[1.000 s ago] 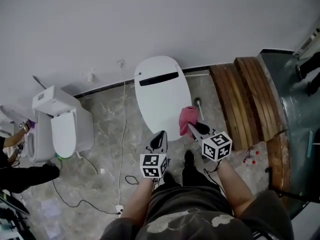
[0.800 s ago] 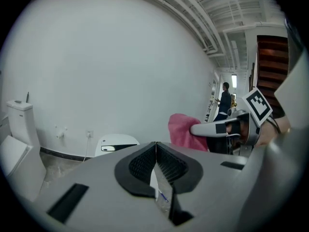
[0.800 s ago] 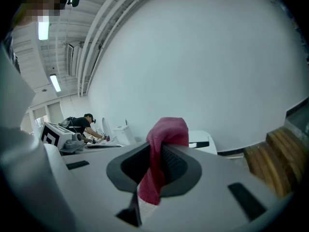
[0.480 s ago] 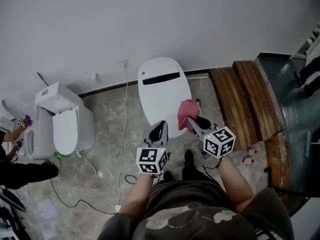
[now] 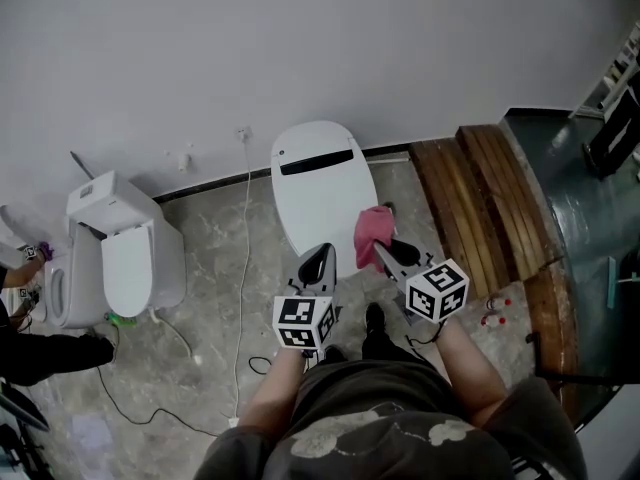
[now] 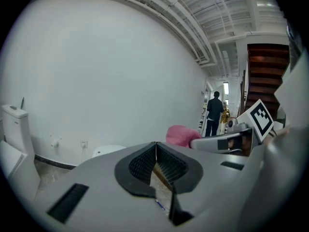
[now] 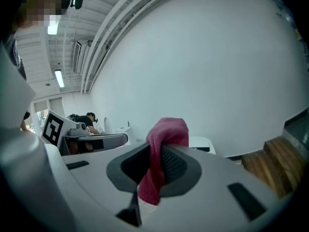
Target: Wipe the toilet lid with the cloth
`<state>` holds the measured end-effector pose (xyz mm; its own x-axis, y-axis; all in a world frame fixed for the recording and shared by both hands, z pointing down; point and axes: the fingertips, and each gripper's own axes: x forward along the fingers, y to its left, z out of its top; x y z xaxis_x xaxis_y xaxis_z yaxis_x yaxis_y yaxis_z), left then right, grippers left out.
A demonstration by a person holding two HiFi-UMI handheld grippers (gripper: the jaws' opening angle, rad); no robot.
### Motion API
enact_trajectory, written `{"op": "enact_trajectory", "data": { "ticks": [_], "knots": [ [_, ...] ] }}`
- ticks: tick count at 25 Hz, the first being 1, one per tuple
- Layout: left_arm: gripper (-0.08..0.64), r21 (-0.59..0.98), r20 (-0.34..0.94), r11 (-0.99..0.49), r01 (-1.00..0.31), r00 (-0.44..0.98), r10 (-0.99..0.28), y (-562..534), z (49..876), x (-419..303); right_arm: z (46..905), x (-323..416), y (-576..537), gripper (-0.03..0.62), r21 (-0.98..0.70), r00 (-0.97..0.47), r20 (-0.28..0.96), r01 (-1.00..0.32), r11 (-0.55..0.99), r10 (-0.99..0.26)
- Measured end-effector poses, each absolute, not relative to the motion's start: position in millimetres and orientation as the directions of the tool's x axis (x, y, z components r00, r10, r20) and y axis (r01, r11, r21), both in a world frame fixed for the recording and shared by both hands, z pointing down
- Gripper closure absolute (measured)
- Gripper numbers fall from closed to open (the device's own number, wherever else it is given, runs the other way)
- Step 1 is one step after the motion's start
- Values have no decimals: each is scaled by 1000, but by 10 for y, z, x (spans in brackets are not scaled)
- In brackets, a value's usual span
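Observation:
A white toilet with its lid (image 5: 322, 190) down stands against the wall ahead of me. My right gripper (image 5: 385, 250) is shut on a pink cloth (image 5: 373, 234), which hangs by the lid's right edge, held above it. In the right gripper view the cloth (image 7: 161, 151) drapes over and between the pads. My left gripper (image 5: 319, 265) is shut with nothing in it, raised over the lid's near end. In the left gripper view its pads (image 6: 166, 165) meet, with the cloth (image 6: 182, 134) and the lid (image 6: 107, 151) beyond.
A second toilet (image 5: 125, 256) with its seat lid closed stands at the left, and a person's arm (image 5: 45, 353) lies near it. A white cable (image 5: 244, 268) runs down the floor. Wooden steps (image 5: 495, 198) rise at the right. A person (image 6: 214, 112) stands far off.
Both grippers have risen and drawn slightly nearer to me. The pink cloth stayed in the right gripper and came up with it.

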<state>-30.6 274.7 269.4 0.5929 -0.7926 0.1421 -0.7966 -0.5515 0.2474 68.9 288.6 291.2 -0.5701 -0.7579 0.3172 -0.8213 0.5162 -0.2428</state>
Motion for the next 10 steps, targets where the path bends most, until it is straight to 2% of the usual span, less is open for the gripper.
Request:
{"op": "enact_trajectory", "data": {
  "ticks": [10],
  "knots": [
    [551,205,121,-555,-806,584,-803,2698,2607,-352,2846,688,2853,549,-225,-555,314,-831,508,-770]
  ]
}}
